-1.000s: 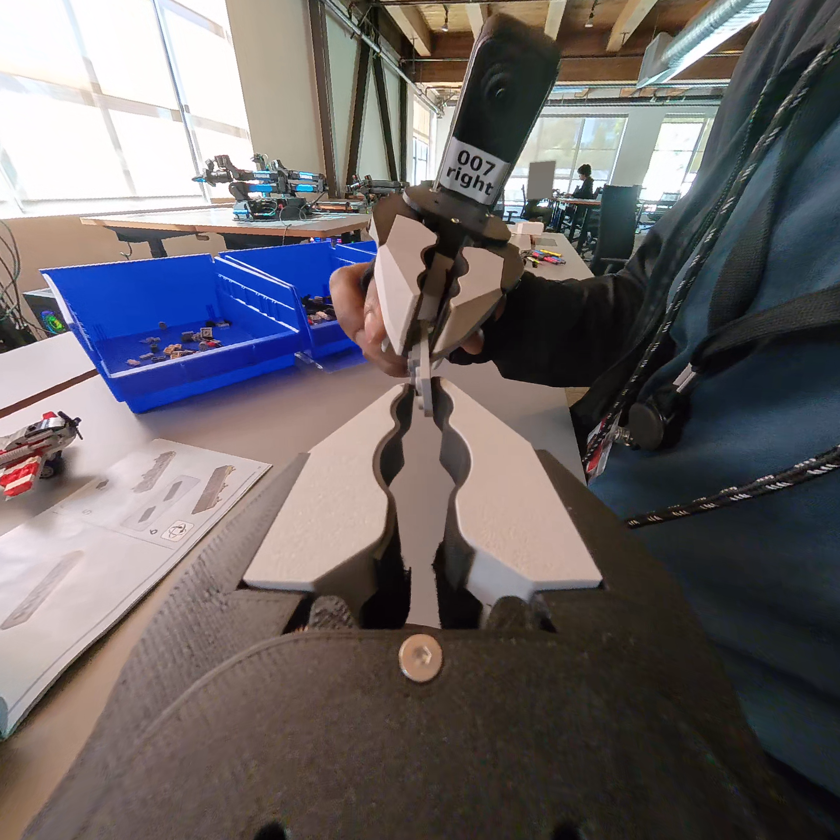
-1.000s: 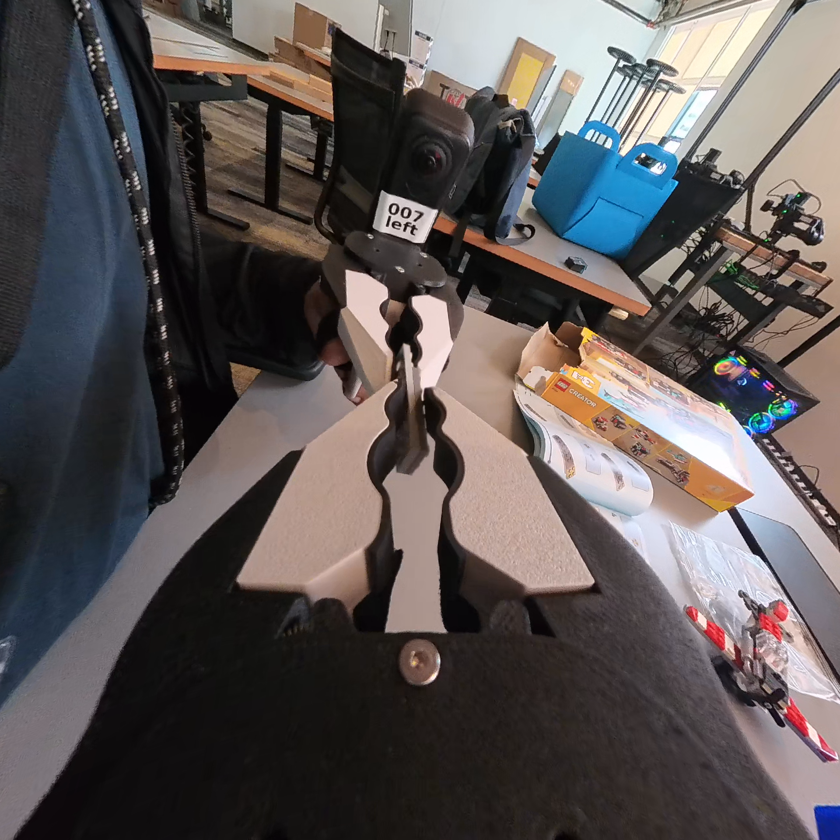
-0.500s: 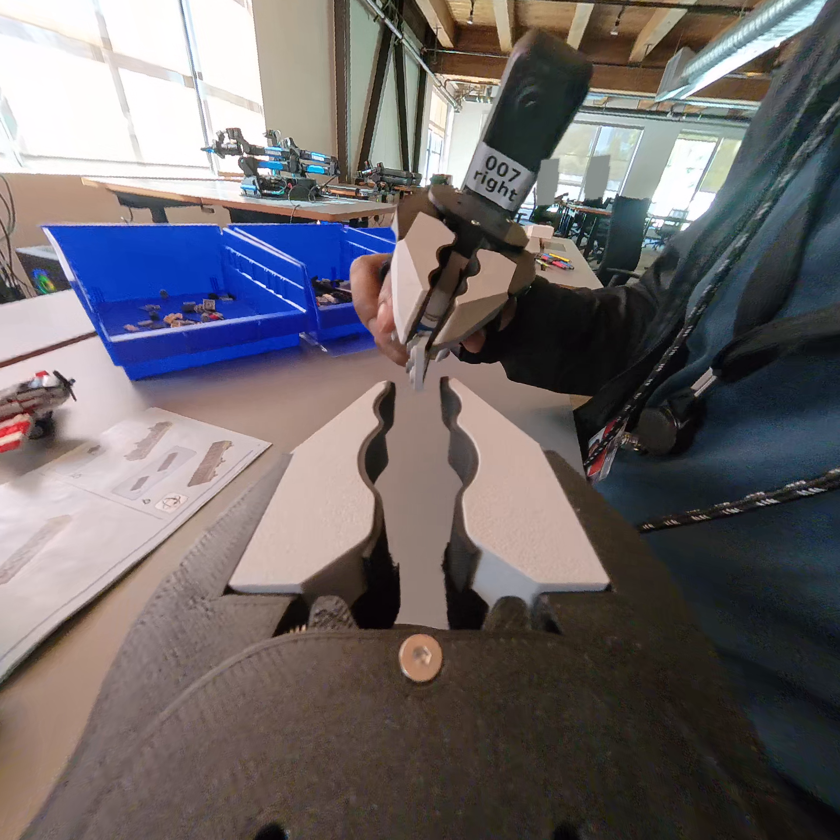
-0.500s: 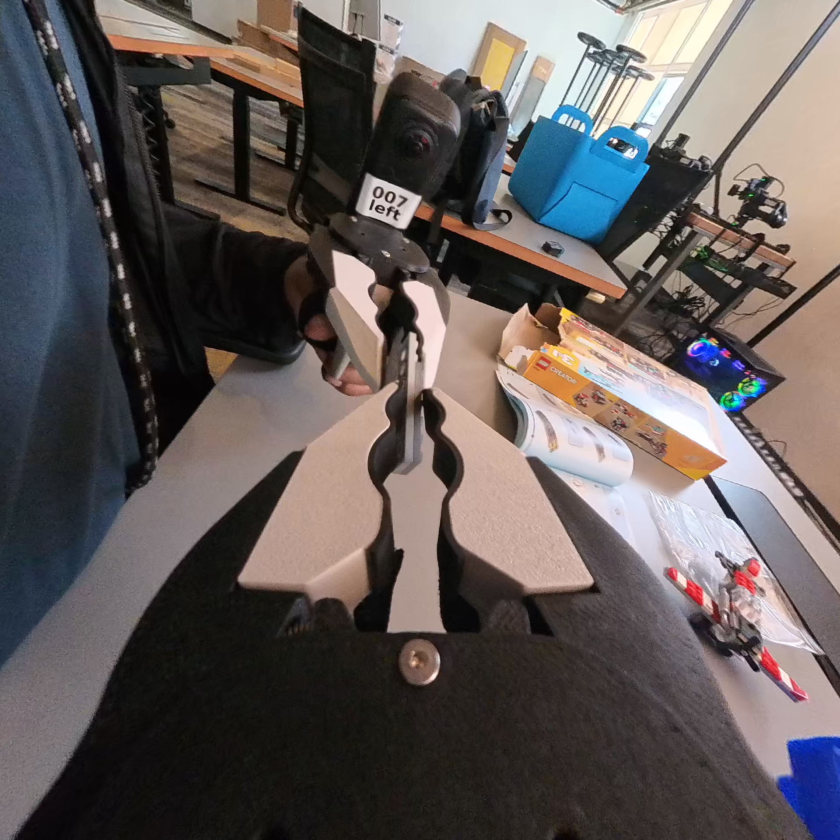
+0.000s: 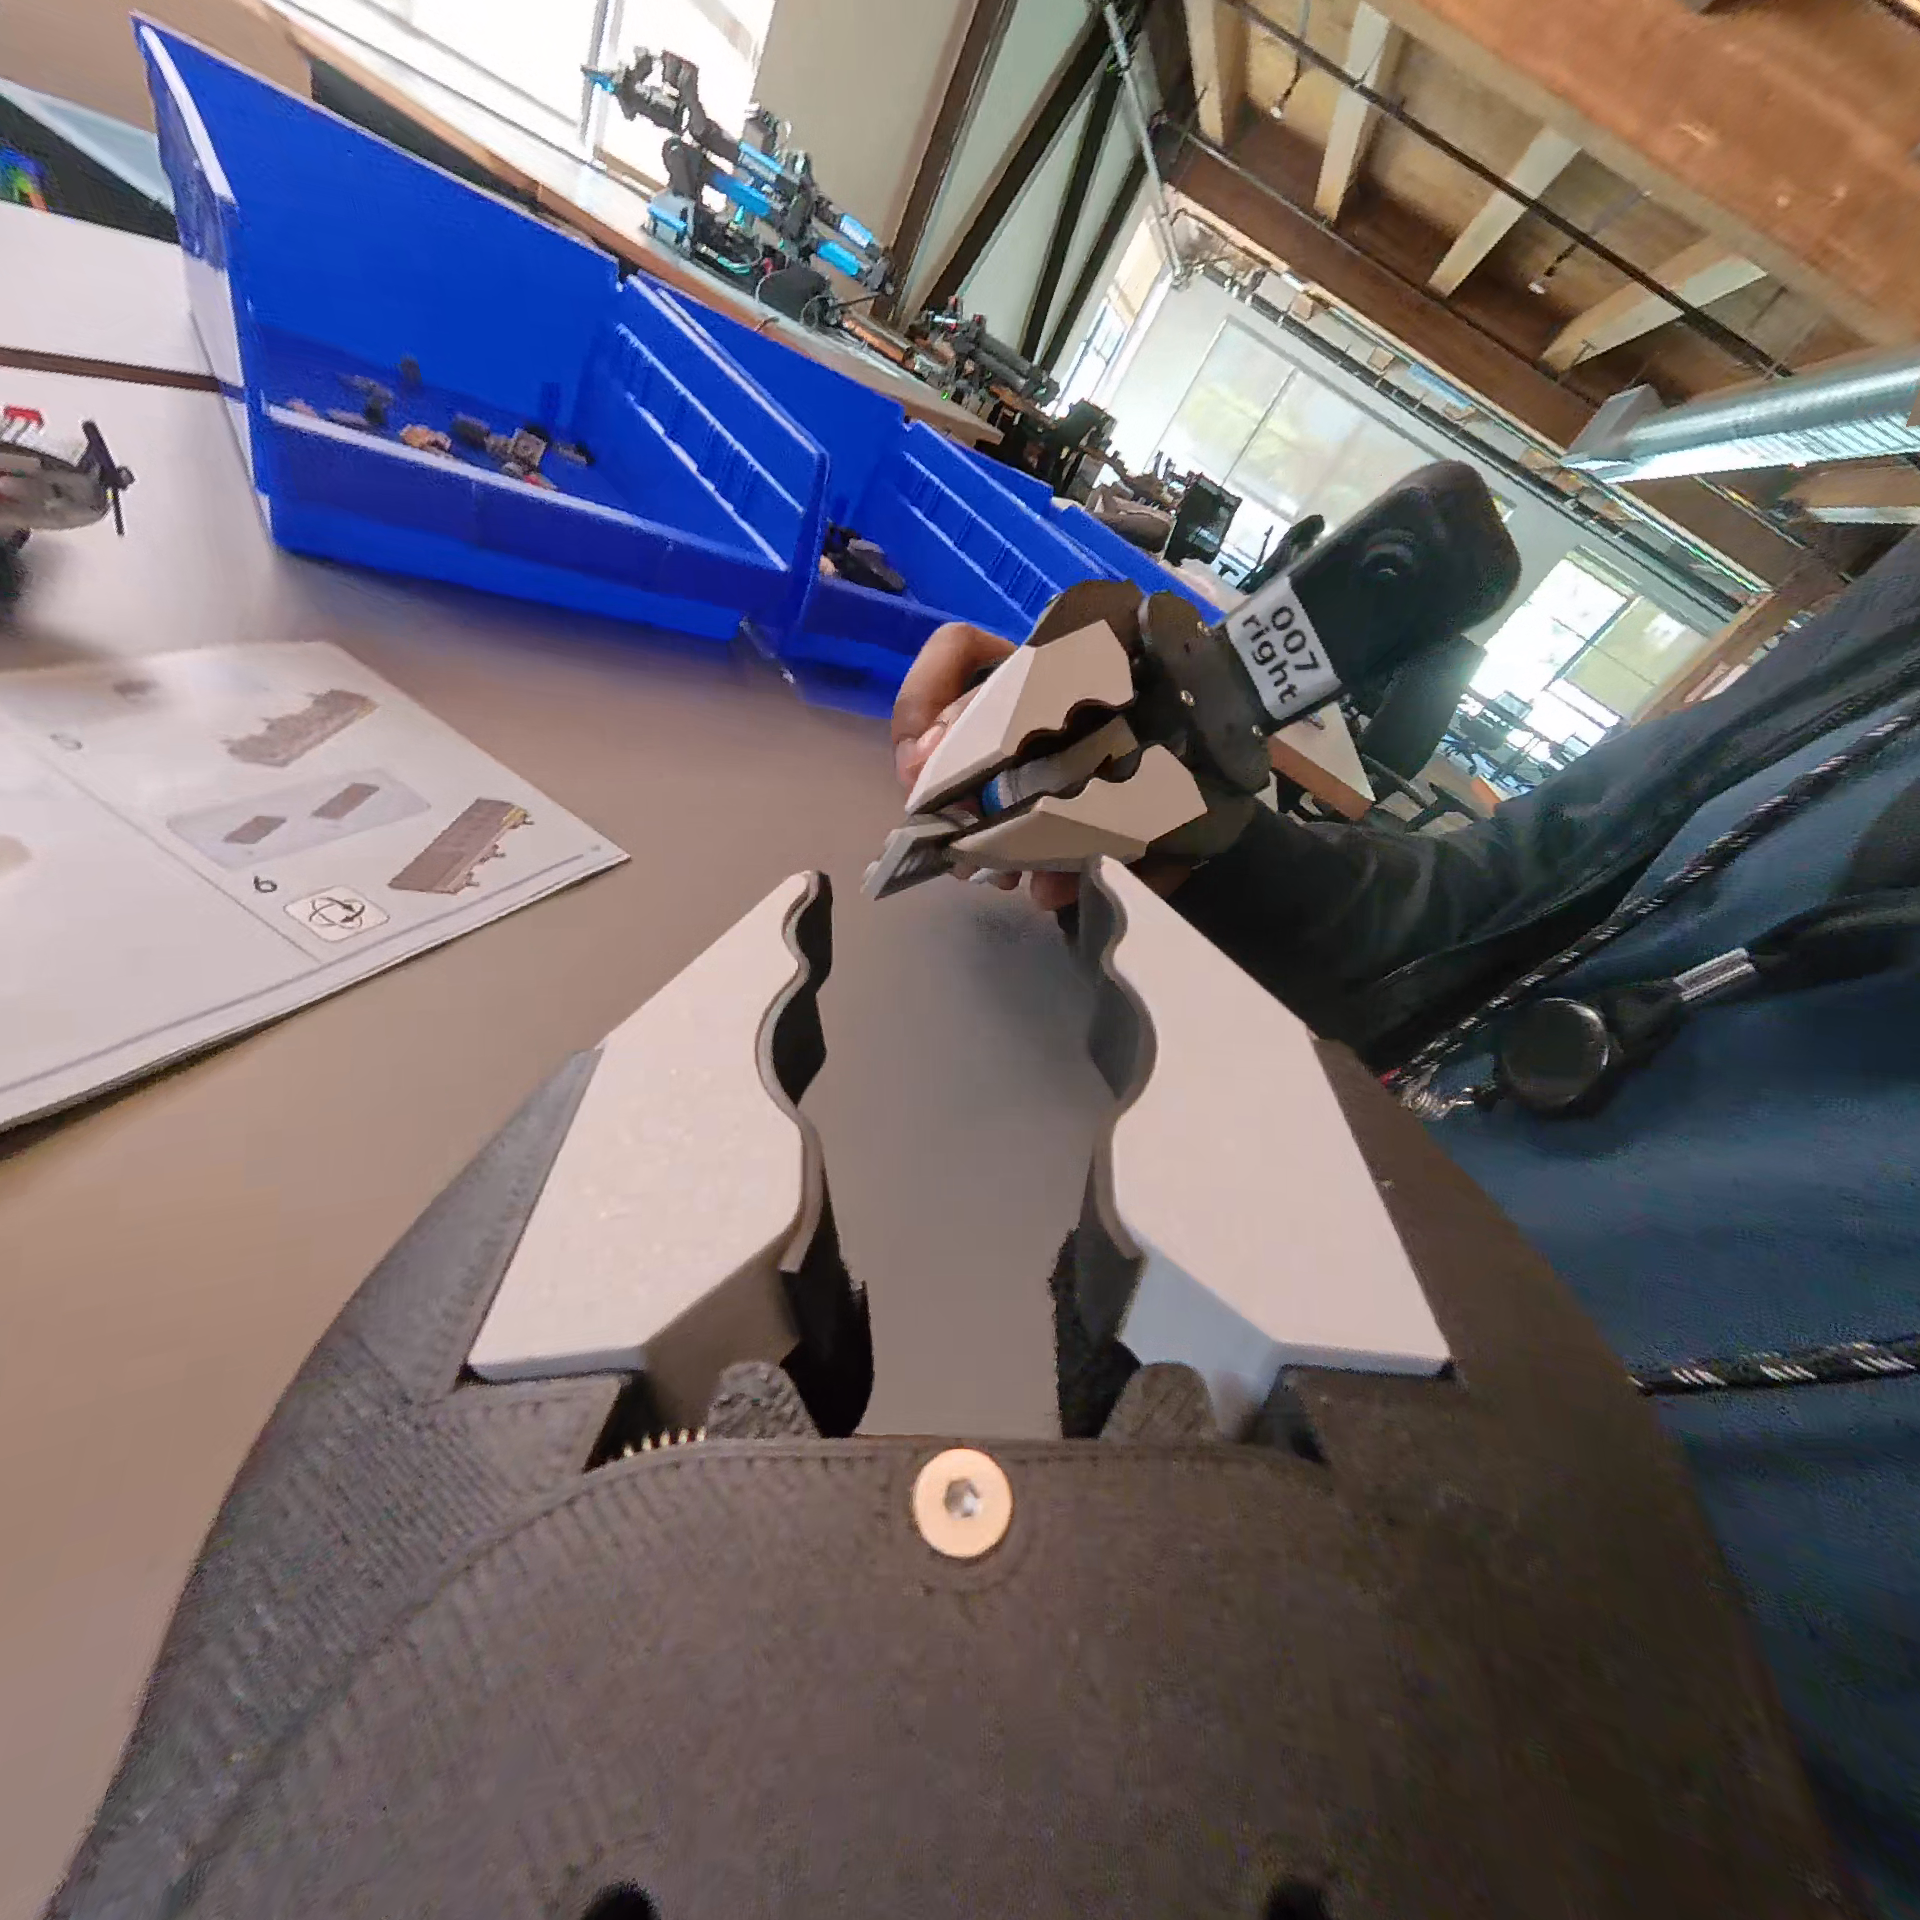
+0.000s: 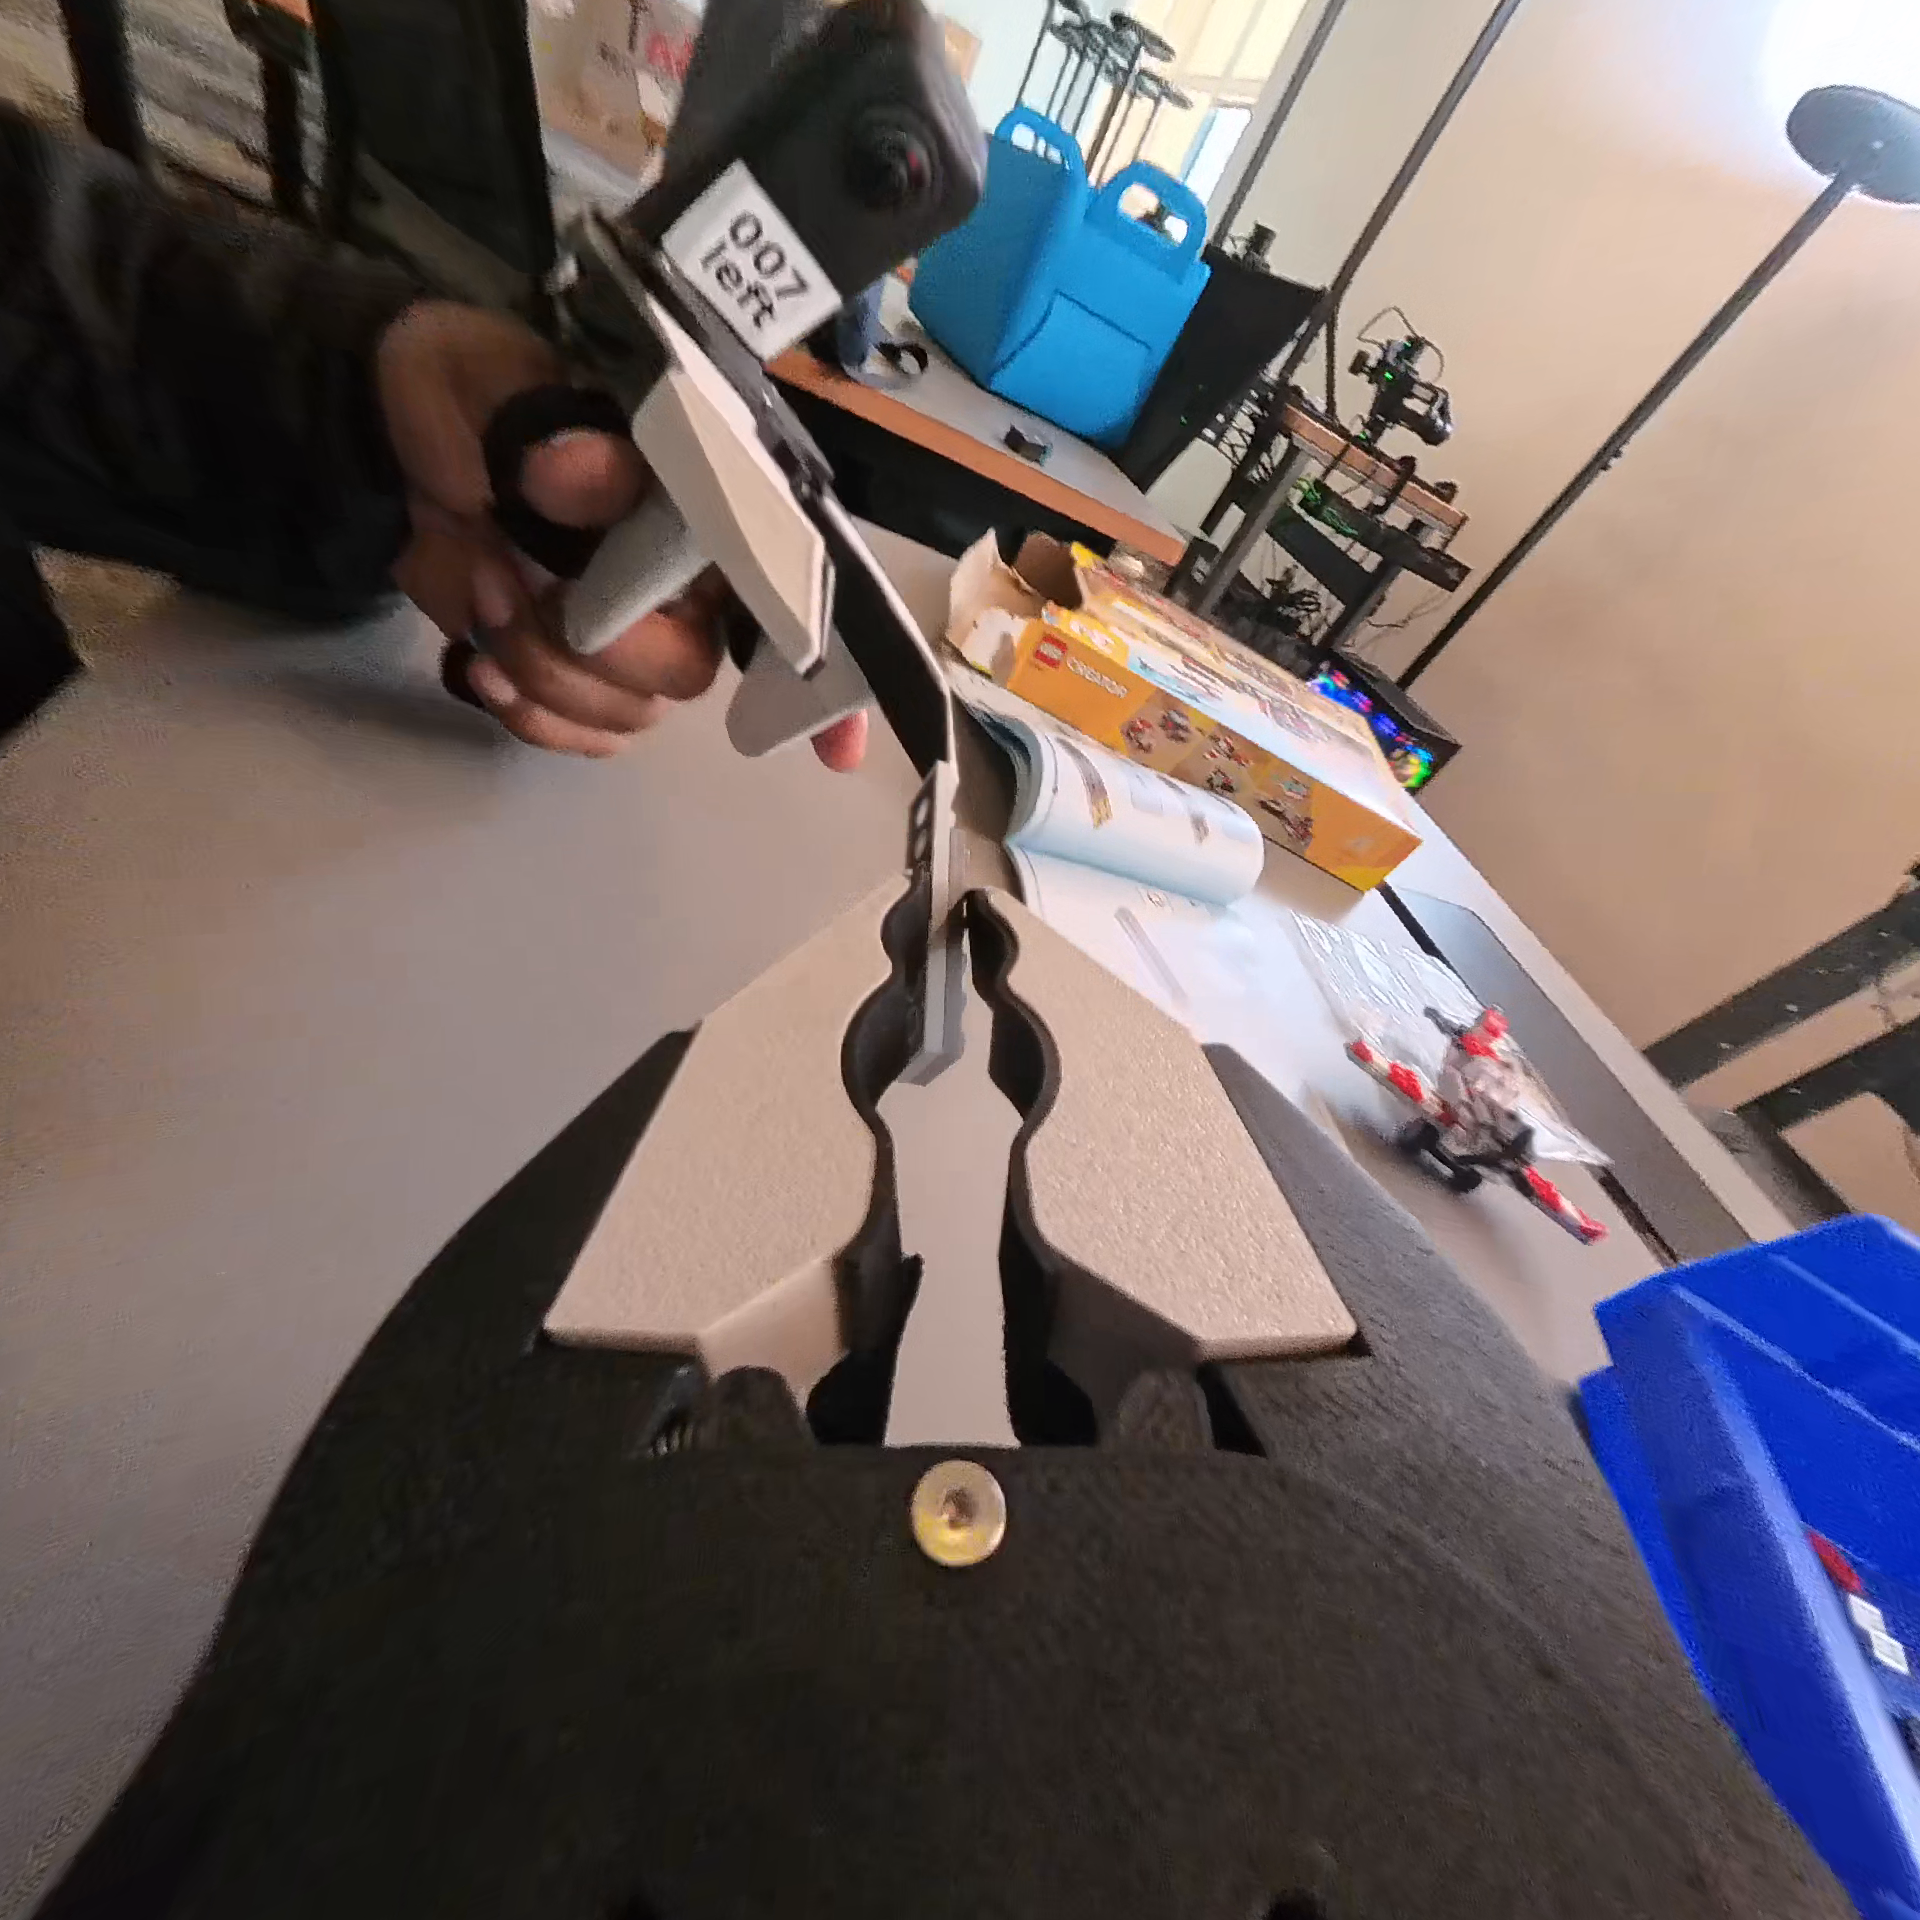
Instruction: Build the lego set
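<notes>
1. Grey table (image 5: 644, 790) runs across a bright workshop, with more desks behind.
2. Two blue bins (image 5: 499, 343) sit side by side at the far edge, each with a scatter of small dark loose pieces (image 5: 488, 436) on its floor.
3. Right gripper (image 6: 961, 914) is clamped on a flat grey lego piece (image 6: 940, 987), held on edge above the table.
4. Left gripper (image 5: 951, 904) is spread wide with nothing in it, just short of that piece.
5. Open instruction booklet (image 5: 260, 831) shows printed build steps; a yellow set box (image 6: 1195, 727) carries brand printing beside a red-and-white model plane (image 6: 1475, 1101).
6. Both grippers wear white printed stickers (image 5: 1283, 657).
</notes>
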A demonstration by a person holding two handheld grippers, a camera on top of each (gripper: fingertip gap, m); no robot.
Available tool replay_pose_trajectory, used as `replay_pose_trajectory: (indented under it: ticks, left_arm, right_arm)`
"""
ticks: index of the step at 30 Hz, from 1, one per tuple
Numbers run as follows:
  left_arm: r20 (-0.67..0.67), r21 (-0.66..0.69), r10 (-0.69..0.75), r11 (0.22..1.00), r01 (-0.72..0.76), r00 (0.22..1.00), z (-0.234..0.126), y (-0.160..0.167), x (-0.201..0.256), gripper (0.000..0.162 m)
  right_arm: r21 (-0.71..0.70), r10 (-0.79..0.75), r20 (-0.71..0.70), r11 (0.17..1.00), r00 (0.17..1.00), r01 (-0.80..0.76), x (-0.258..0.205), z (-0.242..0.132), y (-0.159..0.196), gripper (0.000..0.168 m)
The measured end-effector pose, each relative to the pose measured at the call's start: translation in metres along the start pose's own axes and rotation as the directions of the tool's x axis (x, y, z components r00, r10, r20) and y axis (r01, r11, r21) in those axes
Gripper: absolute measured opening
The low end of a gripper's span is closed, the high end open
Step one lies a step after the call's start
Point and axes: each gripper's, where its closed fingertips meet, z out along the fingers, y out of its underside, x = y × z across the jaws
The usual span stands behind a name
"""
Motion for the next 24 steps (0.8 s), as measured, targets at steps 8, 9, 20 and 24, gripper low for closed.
replay_pose_trajectory:
  ticks: [8, 9, 20, 24]
  left_arm:
    - [0.131, 0.006, 0.010, 1.000, -0.011, 0.991, 0.007, -0.001, -0.023, 0.048]
    - [0.154, 0.005, 0.021, 1.000, -0.022, 0.988, 0.008, -0.002, -0.027, 0.048]
    - [0.208, 0.003, 0.045, 0.999, -0.047, 0.977, 0.018, -0.005, -0.041, 0.046]
    - [0.198, 0.016, 0.033, 0.999, -0.037, 0.980, 0.015, -0.006, -0.037, 0.046]
  right_arm:
    - [-0.058, -0.048, -0.086, 0.997, 0.995, 0.043, 0.013, -0.002, 0.025, 0.007]
    - [-0.055, -0.037, -0.088, 0.998, 0.995, 0.032, 0.014, -0.002, 0.026, 0.007]
    - [-0.152, -0.131, -0.060, 0.981, 0.990, 0.121, 0.007, 0.009, 0.043, 0.007]
    - [-0.186, -0.148, -0.051, 0.973, 0.988, 0.137, 0.006, 0.013, 0.049, 0.007]
